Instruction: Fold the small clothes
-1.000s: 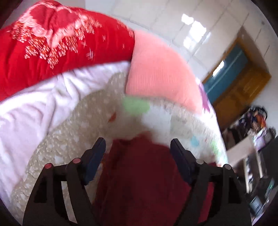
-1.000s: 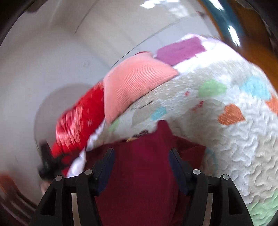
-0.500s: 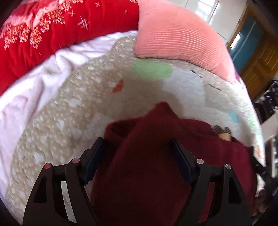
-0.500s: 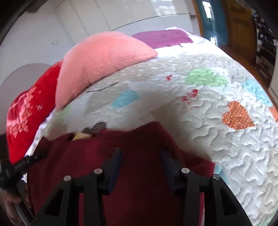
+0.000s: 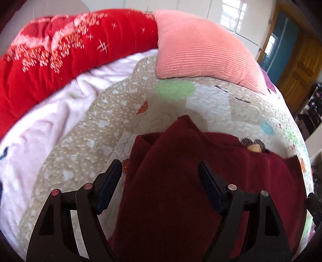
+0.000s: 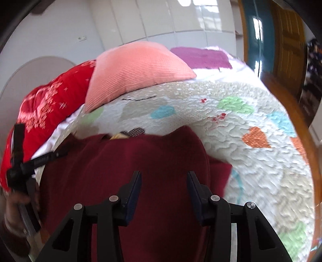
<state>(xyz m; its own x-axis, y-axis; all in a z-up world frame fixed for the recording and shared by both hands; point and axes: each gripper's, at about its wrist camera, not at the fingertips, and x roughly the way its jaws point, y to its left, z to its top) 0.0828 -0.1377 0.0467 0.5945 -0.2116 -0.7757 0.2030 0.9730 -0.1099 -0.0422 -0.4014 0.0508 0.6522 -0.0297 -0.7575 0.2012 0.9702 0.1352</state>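
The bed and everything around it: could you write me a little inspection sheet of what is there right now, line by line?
Surface: patchwork quilt with coloured hearts, over a pale pink blanket.
Job's things: one dark red garment lying on the quilt, partly folded, with a peak of cloth standing up at its far edge.
Clutter: pink cushion and red bedding at the far side; purple cloth beyond the cushion.
Grippers: left gripper open over the garment, cloth between the fingers but not pinched; right gripper open, narrower gap, also over it.
Cables: nothing seen.
Surroundings: white tiled wall, wooden door.
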